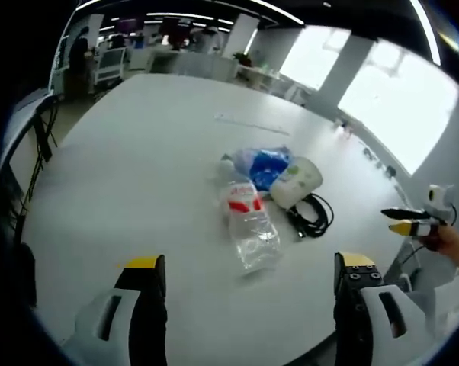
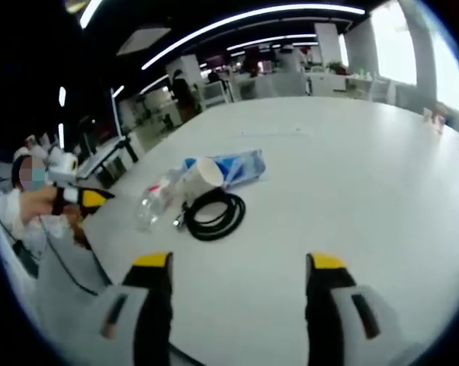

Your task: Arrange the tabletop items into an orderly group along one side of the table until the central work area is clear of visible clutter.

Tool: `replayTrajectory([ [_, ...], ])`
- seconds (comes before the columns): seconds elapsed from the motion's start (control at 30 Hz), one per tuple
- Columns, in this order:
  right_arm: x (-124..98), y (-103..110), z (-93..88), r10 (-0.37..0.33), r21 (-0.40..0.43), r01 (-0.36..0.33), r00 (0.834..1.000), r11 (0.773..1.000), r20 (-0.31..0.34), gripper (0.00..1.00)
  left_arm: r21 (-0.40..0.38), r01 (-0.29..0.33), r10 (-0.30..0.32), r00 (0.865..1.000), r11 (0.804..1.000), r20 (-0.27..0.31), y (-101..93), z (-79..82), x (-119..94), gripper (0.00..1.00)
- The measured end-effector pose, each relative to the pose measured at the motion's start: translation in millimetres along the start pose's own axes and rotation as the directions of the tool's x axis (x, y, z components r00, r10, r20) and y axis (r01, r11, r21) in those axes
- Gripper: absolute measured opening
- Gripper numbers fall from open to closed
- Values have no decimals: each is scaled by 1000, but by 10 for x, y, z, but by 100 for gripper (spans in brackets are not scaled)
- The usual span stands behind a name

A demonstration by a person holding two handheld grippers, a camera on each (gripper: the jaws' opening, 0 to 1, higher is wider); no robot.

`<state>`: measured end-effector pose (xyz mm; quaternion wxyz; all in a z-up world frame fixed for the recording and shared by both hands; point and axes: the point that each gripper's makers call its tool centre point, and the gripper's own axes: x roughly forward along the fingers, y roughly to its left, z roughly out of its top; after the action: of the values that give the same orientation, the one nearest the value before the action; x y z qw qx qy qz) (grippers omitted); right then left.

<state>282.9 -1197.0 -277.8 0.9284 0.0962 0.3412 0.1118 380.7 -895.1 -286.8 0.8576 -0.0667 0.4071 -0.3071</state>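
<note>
Yellow-tipped jaws of the left gripper (image 1: 248,263) stand spread wide over the white table (image 1: 138,168), grasping nothing; the right gripper (image 2: 237,263) is likewise released and empty. Just ahead of the left one lies a clear plastic bottle (image 1: 251,225) on its side, touching a blue bag (image 1: 266,165) and a white paper cup (image 1: 296,181) tipped over. A coiled black cable (image 1: 313,215) lies beside the cup, all clustered near mid-table

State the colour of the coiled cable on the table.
Black; the coiled cable shows best in the right gripper view.
</note>
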Motion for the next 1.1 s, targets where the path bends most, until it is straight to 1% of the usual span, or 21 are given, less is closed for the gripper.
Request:
replayTrajectory([
  [0.2, 8, 13, -35, 1, 6, -1, 1000, 1000, -7, 69, 5, 4, -4, 1000, 1000, -15, -42, 26, 83, 87],
  [0.4, 7, 22, -82, 1, 12, 0, 1000, 1000, -14, 69, 1, -16, 16, 999, 1000, -28, -8, 31, 129, 87],
  [0.57, 18, 12, -104, -4, 29, 5, 1000, 1000, -16, 69, -2, -12, 11, 999, 1000, -44, -40, 41, 197, 86],
  [0.67, 20, 20, -116, -6, 22, 7, 1000, 1000, -23, 68, -1, -10, 10, 999, 1000, -52, -59, 47, 245, 86],
  [0.8, 25, 33, -134, -5, 24, 5, 1000, 1000, -27, 68, -6, -15, 14, 997, 1000, -71, -65, 31, 308, 85],
  [0.9, 22, 40, -150, -6, 29, 7, 1000, 1000, -29, 67, -14, -10, 9, 997, 1000, -77, -81, 31, 347, 85],
  [1.0, 9, 32, -190, -13, 21, 14, 999, 1000, -41, 67, -7, -11, 11, 996, 1000, -85, -93, 29, 375, 84],
  [1.1, -7, 22, -218, -15, 31, 17, 999, 999, -42, 67, -14, -13, 11, 996, 1000, -90, -72, 23, 404, 84],
])
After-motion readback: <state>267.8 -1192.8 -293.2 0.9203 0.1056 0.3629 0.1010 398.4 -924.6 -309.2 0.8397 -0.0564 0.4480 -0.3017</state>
